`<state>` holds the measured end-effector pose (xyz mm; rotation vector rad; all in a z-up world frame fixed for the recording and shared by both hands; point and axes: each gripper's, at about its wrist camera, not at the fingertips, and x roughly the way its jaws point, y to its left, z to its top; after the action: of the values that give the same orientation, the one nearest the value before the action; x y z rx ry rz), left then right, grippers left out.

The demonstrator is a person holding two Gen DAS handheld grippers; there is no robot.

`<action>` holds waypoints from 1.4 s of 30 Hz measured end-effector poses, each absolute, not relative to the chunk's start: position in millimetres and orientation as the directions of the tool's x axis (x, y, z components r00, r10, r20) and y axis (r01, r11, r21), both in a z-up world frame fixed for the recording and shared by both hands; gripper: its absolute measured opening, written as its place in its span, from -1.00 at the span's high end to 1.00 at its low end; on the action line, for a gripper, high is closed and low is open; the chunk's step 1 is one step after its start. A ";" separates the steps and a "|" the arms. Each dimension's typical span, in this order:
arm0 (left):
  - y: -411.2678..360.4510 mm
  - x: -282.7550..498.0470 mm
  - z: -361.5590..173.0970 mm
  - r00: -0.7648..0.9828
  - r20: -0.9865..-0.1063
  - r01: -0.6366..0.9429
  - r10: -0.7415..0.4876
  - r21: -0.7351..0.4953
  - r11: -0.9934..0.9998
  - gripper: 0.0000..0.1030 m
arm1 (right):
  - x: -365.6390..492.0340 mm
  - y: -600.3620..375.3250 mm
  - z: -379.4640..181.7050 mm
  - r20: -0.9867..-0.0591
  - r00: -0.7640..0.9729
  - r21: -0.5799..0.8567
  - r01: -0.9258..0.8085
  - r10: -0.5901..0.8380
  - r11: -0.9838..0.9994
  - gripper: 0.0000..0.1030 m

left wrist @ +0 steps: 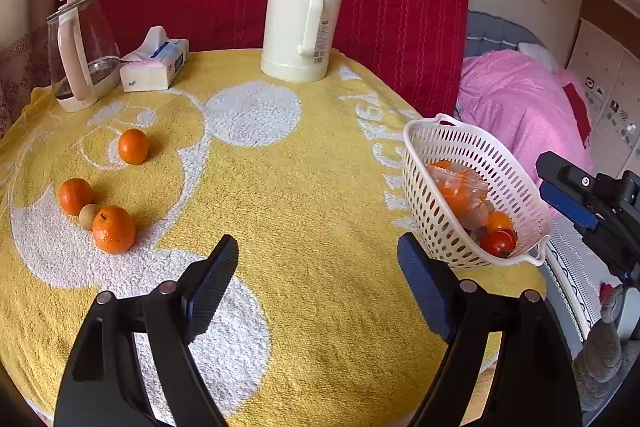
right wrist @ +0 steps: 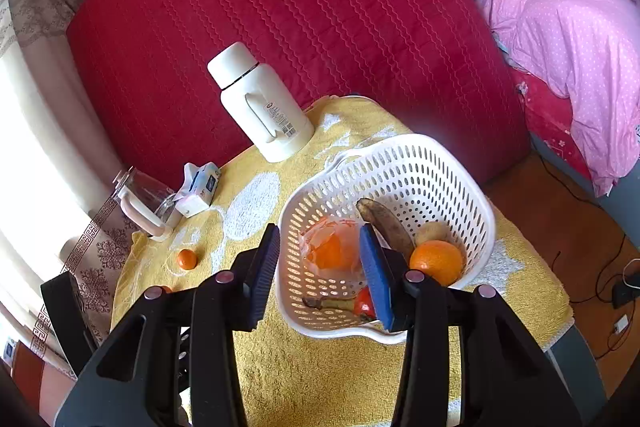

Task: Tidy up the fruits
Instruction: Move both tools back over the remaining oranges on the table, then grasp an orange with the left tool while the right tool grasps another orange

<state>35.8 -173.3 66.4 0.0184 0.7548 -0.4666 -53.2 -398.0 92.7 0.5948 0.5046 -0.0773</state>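
A white perforated basket (left wrist: 448,147) (right wrist: 416,163) stands at the table's right edge. It holds an orange (right wrist: 437,262), a dark banana (right wrist: 384,223), a bagged orange fruit (right wrist: 332,251) and a red fruit (left wrist: 498,241). Three oranges (left wrist: 113,229) (left wrist: 75,195) (left wrist: 133,146) and a small pale round fruit (left wrist: 88,215) lie on the yellow towel at the left. My left gripper (left wrist: 318,267) is open and empty above the towel's middle. My right gripper (right wrist: 320,267) is open and empty, just above the basket's near rim; it also shows in the left wrist view (left wrist: 568,195).
A white thermos jug (left wrist: 302,15) stands at the back of the table. A glass kettle (left wrist: 80,51) and a tissue pack (left wrist: 154,63) sit at the back left. A red cover hangs behind; a bed with pink bedding (left wrist: 520,99) lies to the right.
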 end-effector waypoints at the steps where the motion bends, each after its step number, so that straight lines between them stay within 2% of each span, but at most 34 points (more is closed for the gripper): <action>1: -168.1 37.3 65.9 0.635 -0.664 0.403 -0.395 -0.151 0.902 -0.58 | -52.1 -393.8 92.4 -0.478 0.875 0.512 0.204 0.079 0.834 0.11; 20: -60.5 66.1 63.0 0.715 -0.653 0.196 -0.248 -0.154 0.969 -0.58 | -41.6 -280.7 77.5 -0.540 0.817 0.336 -0.008 0.200 0.942 0.06; 36: 14.4 113.3 51.9 0.718 -0.684 0.023 -0.133 -0.167 0.986 -0.58 | -33.0 -235.4 49.2 -0.619 0.739 0.303 -0.091 0.268 0.949 0.05; 42: 16.2 142.0 45.4 0.677 -0.720 0.035 -0.157 -0.181 0.983 -0.38 | -32.8 -229.9 44.4 -0.634 0.724 0.305 -0.089 0.272 0.948 0.05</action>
<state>142.0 16.2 45.4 -0.1576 0.8216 -0.1083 -32.8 -229.9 44.4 0.2625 0.7365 0.2014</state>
